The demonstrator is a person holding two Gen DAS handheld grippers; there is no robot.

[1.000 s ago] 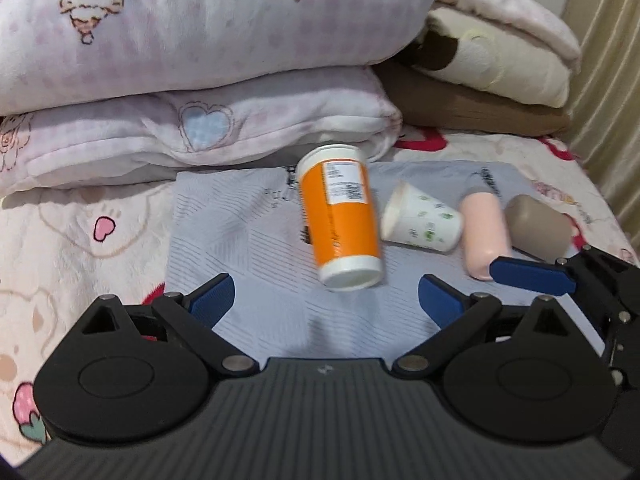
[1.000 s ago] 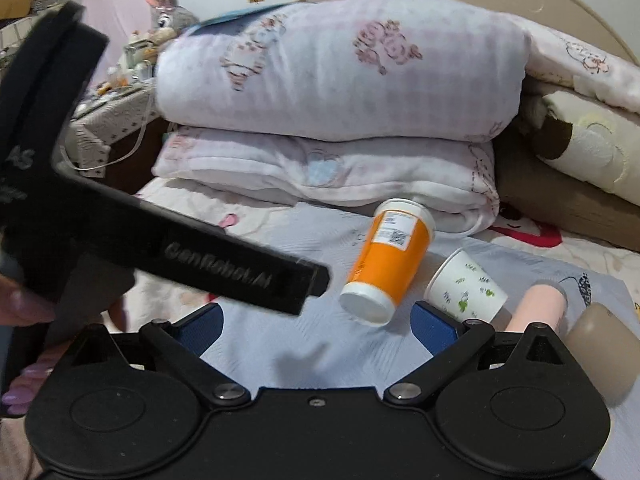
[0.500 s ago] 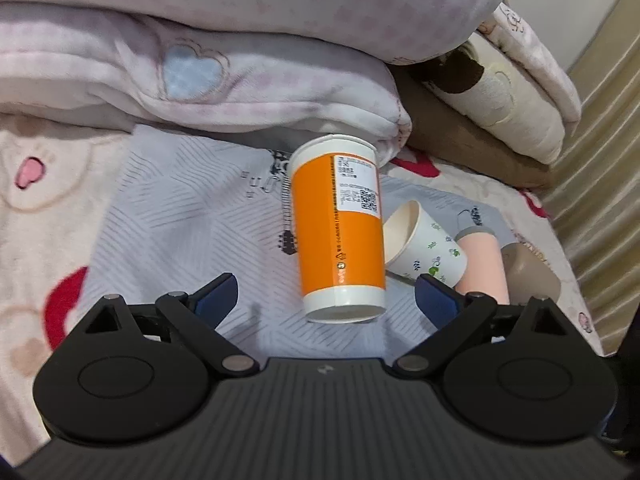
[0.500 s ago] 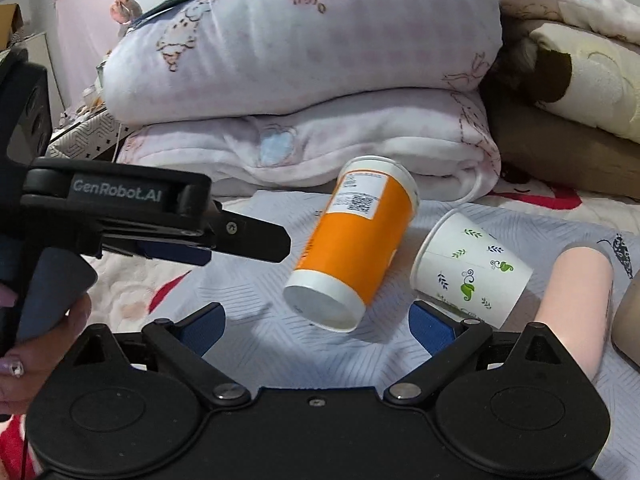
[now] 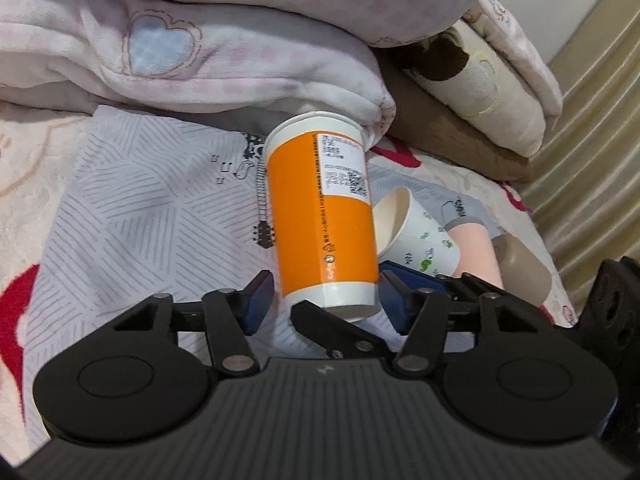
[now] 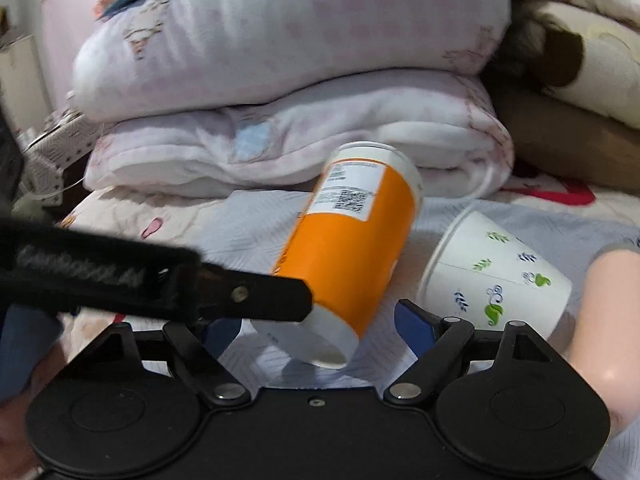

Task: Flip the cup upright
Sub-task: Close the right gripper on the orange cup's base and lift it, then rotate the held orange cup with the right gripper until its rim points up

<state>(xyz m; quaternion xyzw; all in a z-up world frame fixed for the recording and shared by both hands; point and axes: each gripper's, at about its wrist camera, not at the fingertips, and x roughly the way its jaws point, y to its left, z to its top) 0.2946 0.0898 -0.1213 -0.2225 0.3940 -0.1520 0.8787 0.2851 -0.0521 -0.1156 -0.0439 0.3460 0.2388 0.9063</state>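
An orange cup (image 5: 320,216) with a white label lies on its side on a grey patterned cloth (image 5: 152,208), its base toward me. My left gripper (image 5: 326,300) has closed in around the base end, blue pads (image 5: 256,300) at either side; touch is unclear. In the right wrist view the orange cup (image 6: 352,248) lies ahead, and my right gripper (image 6: 320,320) is open with the base between its fingers. The left gripper's finger (image 6: 256,296) crosses in front of the cup.
A white paper cup with leaf print (image 6: 496,276) lies on its side right of the orange cup. A pink cup (image 5: 476,248) and a beige cup (image 5: 524,268) lie further right. Folded pink blankets (image 5: 200,52) and pillows (image 5: 488,92) are stacked behind.
Both grippers have moved forward to the orange cup's base end. The left jaws have narrowed around it. The cup lies as before.
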